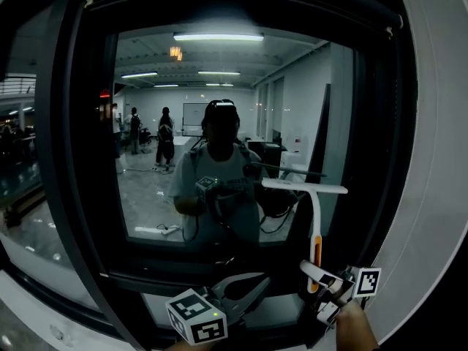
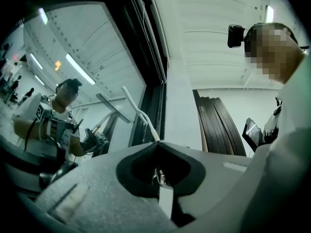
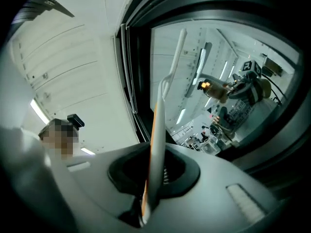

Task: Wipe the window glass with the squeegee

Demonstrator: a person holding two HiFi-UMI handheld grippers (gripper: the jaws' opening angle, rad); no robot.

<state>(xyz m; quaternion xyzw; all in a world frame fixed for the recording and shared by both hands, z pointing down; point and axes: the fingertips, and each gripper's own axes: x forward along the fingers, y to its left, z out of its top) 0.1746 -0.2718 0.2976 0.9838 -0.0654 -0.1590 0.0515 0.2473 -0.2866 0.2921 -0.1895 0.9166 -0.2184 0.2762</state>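
The window glass fills the head view, dark and mirroring me and a lit room. A white squeegee with an orange grip stands upright at the lower right, its blade level against the pane. My right gripper is shut on the handle from below. In the right gripper view the handle rises between the jaws toward the glass. My left gripper hangs low at the centre, left of the squeegee, shut and empty. Its jaw tips meet, and the squeegee shows beyond them.
A thick dark window frame surrounds the pane, with a sill just above the left gripper. A white wall runs along the right. Dark panels lean against a wall behind me.
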